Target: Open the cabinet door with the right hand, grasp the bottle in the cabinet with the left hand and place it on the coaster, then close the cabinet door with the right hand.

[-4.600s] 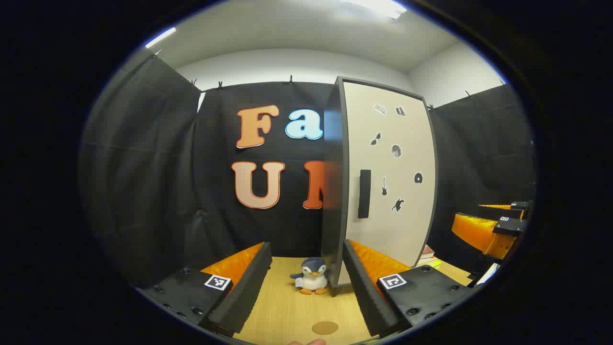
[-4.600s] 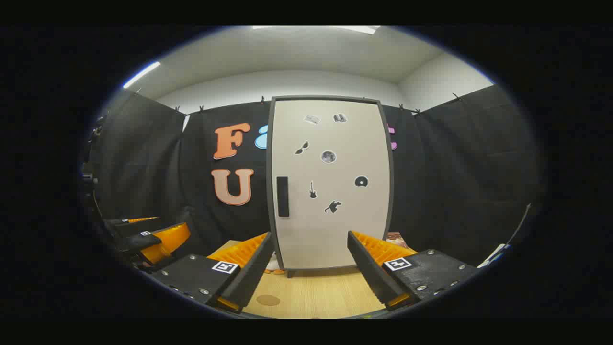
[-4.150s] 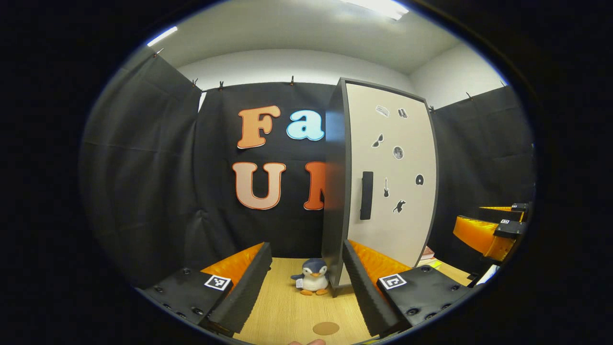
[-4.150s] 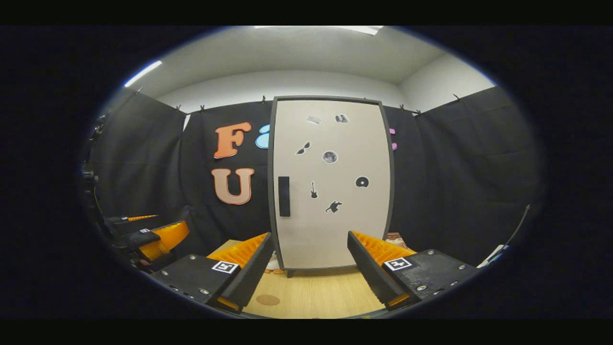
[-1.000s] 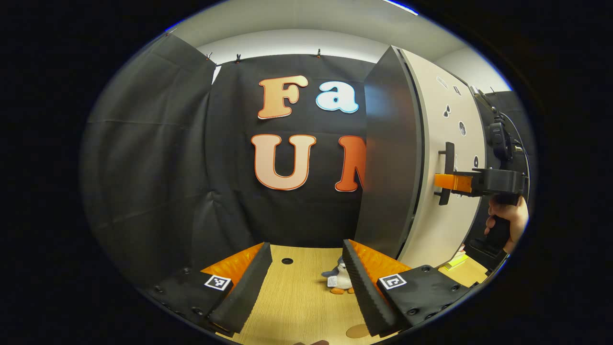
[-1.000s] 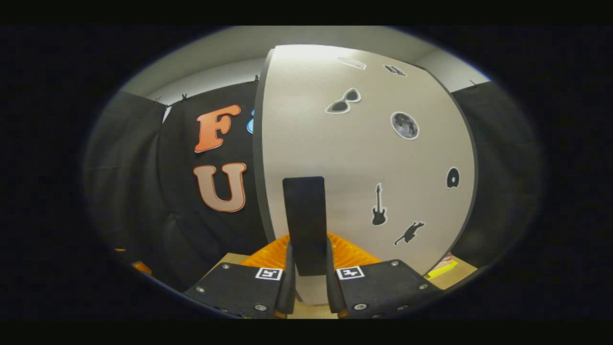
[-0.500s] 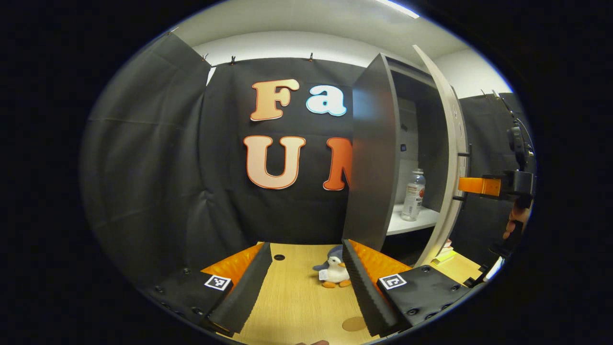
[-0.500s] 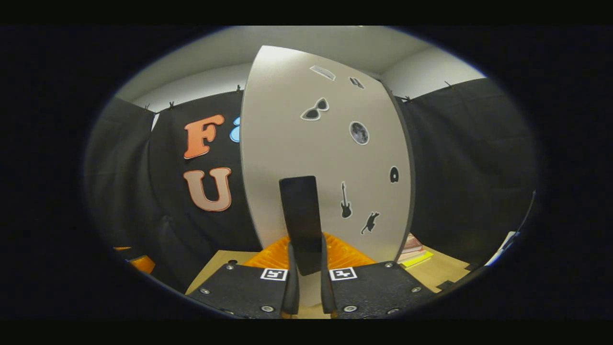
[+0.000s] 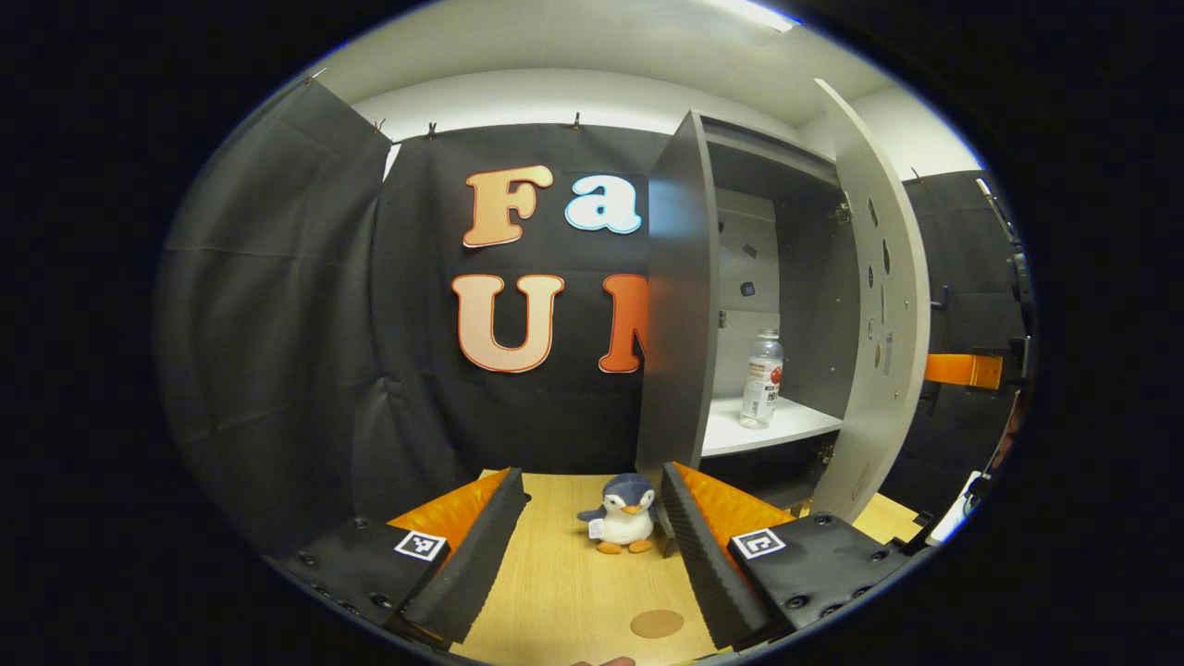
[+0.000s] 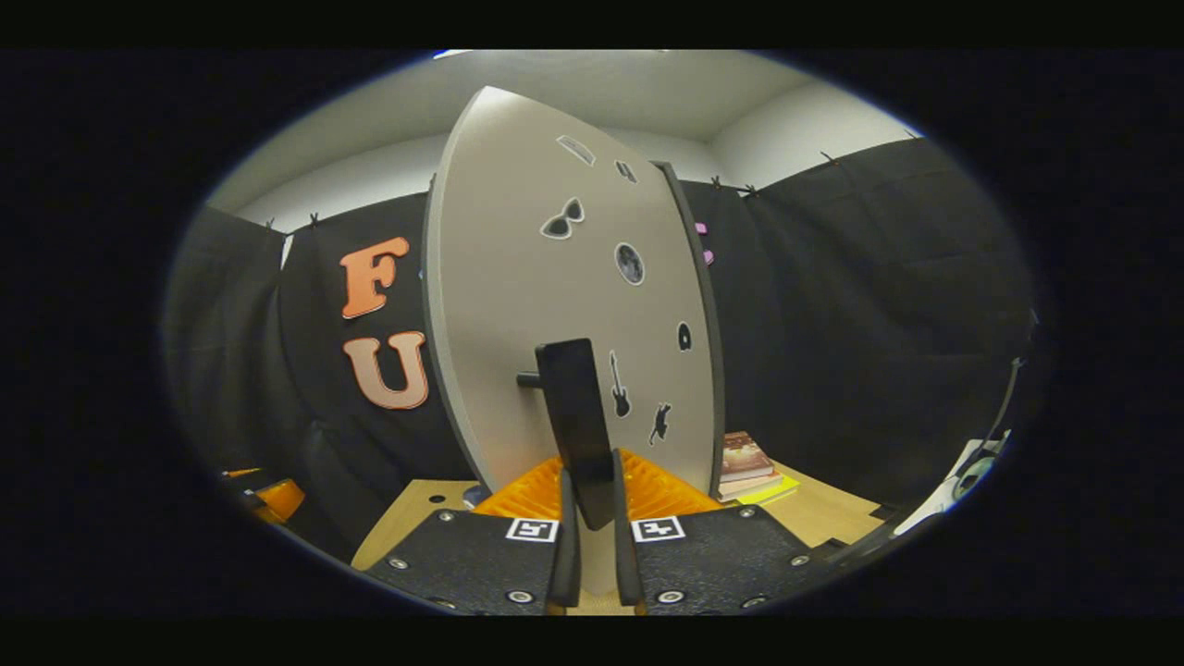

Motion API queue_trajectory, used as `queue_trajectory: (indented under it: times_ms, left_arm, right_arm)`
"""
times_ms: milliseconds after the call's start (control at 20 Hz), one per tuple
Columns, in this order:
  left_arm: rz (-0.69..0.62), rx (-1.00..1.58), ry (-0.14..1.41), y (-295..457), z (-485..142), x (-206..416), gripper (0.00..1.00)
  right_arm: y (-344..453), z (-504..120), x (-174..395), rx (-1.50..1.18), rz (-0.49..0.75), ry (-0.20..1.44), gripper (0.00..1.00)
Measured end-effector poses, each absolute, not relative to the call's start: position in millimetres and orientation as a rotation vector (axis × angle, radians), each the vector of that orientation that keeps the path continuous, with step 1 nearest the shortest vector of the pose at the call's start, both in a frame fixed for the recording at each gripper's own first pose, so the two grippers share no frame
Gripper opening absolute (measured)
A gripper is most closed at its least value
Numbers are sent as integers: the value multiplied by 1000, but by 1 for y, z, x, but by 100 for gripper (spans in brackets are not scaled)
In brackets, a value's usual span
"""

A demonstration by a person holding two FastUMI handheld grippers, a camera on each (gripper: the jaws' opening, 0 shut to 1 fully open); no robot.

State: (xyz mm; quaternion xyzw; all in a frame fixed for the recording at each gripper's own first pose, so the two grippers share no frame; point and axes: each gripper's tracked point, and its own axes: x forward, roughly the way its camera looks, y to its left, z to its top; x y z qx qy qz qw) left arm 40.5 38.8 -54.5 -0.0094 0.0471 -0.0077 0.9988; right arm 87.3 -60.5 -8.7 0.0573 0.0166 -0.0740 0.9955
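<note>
Left gripper view: cabinet point(image 9: 680, 314) stands upright at the back of the wooden table point(image 9: 564, 573), dark-sided, interior exposed. Cabinet door point(image 9: 874, 314) swung wide out from the cabinet front, its inner face toward this camera; in the right gripper view the door point(image 10: 555, 305) presents its pale outer face with small dark stickers. White shelf point(image 9: 768, 427) sits partway up inside the cabinet. Bottle point(image 9: 761, 379), clear with a white cap and a label, stands upright on that shelf, deep inside the cabinet. Stack of books point(image 10: 749, 458) lies on the table beyond the door's hinge edge. Left gripper point(image 9: 589, 546) held low in front of the cabinet, fingers spread wide, nothing between them. Right gripper point(image 10: 589, 518) clenched on the door handle point(image 10: 575, 425), a dark vertical bar standing off the door's outer face, both fingers pressing its lower end. Plush penguin point(image 9: 622, 527) sits on the table just beside the cabinet's near corner. Round brown coaster point(image 9: 657, 623) lies flat on the table, nearer the camera than the cabinet.
</note>
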Motion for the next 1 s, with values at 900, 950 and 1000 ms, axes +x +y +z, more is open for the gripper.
queue_trajectory:
  times_ms: [900,950,1000]
  left_arm:
    - [-45,-9,125,-126,-54,2,94]
    - [-40,-7,128,-127,-54,1,94]
    - [-40,-7,132,-130,-55,2,94]
  right_arm:
    - [-204,-8,53,118,-28,20,12]
    - [-211,-8,54,117,-27,20,4]
    - [-216,-7,54,118,-27,17,4]
